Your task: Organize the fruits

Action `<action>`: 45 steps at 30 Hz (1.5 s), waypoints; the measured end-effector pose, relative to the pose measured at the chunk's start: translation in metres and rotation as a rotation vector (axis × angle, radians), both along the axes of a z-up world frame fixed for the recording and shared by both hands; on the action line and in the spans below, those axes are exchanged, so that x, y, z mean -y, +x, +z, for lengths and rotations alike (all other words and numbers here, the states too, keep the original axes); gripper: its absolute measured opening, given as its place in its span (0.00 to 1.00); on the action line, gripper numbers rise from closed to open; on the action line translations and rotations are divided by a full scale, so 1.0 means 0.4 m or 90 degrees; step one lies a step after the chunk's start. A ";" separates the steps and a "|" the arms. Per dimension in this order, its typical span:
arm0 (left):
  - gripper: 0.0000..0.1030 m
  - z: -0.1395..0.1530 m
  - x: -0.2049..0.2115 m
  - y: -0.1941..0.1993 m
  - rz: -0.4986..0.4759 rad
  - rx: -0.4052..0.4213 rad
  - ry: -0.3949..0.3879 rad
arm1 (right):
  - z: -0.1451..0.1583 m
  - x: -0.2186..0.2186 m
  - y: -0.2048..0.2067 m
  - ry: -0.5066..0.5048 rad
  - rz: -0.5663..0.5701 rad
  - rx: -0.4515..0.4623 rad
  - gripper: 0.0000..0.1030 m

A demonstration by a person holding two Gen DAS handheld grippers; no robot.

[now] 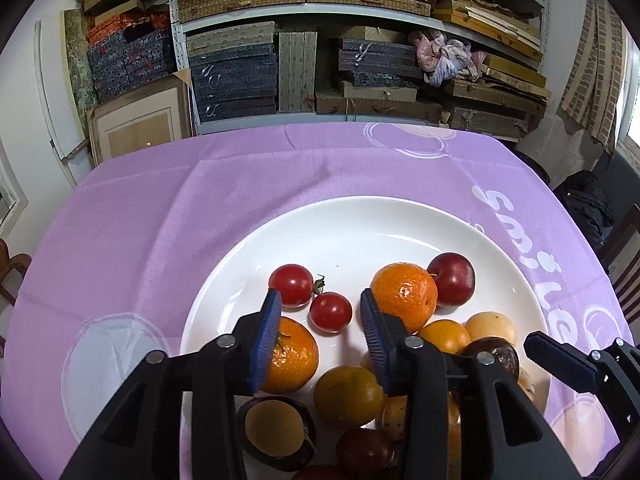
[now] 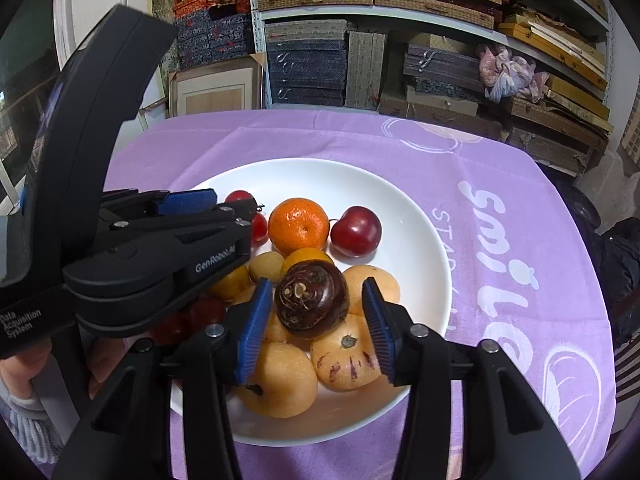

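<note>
Together, both my grippers hung over the white plate (image 2: 420,216) of fruit on the purple tablecloth (image 1: 160,216). My left gripper (image 1: 320,320) stood parted and empty above a cherry tomato (image 1: 331,312), between two mandarins. My right gripper (image 2: 316,312) straddled the dark brown fruit (image 2: 311,299) atop the pile, pads (image 2: 252,328) clear of it.

storeroom; shelves (image 1: 360,12) w/ stacked boxes (image 1: 234,80) behind table (image 1: 160,216)
</note>
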State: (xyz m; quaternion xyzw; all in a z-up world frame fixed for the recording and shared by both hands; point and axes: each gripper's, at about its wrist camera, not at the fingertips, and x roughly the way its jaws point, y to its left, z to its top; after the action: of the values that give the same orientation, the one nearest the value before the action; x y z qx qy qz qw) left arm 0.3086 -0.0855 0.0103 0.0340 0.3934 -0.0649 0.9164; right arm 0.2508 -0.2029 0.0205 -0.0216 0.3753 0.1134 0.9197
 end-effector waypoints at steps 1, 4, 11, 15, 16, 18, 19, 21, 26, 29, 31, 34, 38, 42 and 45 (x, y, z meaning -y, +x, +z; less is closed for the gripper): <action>0.42 0.006 -0.003 -0.005 0.000 0.004 0.003 | 0.006 0.002 -0.002 0.000 0.000 0.003 0.45; 0.45 0.030 -0.012 -0.019 0.004 0.015 0.004 | 0.031 0.008 -0.020 0.004 -0.003 0.018 0.45; 0.64 0.096 -0.046 -0.120 0.008 0.066 0.010 | 0.097 0.013 -0.134 0.019 -0.003 0.070 0.61; 0.65 0.105 -0.074 -0.196 0.012 0.071 0.004 | 0.111 0.012 -0.220 0.030 -0.001 0.087 0.67; 0.66 0.105 -0.080 -0.212 0.015 0.071 0.001 | 0.113 0.009 -0.242 0.034 -0.001 0.089 0.67; 0.66 0.102 -0.094 -0.250 0.021 0.072 0.001 | 0.111 0.007 -0.284 0.039 -0.001 0.092 0.69; 0.66 0.098 -0.103 -0.274 0.028 0.076 0.009 | 0.109 0.005 -0.306 0.040 -0.002 0.096 0.71; 0.69 0.089 -0.115 -0.317 0.035 0.083 0.021 | 0.098 0.001 -0.348 0.037 -0.008 0.100 0.77; 0.74 0.055 -0.151 -0.419 0.050 0.080 0.030 | 0.062 0.002 -0.427 0.050 -0.029 0.092 0.87; 0.80 0.032 -0.173 -0.467 0.061 0.066 0.016 | 0.033 0.008 -0.459 0.066 -0.042 0.081 0.92; 0.83 0.022 -0.186 -0.496 0.073 0.067 0.013 | 0.015 0.011 -0.475 0.071 -0.050 0.075 0.92; 0.86 0.015 -0.200 -0.528 0.089 0.065 0.004 | -0.001 0.016 -0.490 0.074 -0.066 0.075 0.93; 0.93 0.004 -0.200 -0.557 0.088 0.063 0.007 | -0.013 0.019 -0.497 0.059 -0.081 0.082 0.94; 0.94 -0.010 -0.186 -0.570 0.069 0.061 0.020 | -0.023 0.019 -0.500 0.049 -0.082 0.083 0.95; 0.94 -0.016 -0.177 -0.571 0.054 0.054 0.014 | -0.024 0.019 -0.498 0.048 -0.080 0.080 0.95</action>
State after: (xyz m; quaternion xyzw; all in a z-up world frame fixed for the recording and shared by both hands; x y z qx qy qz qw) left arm 0.0804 -0.0146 0.0040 0.0302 0.3558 -0.0202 0.9339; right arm 0.0515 -0.2103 0.0107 0.0295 0.3128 0.0678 0.9470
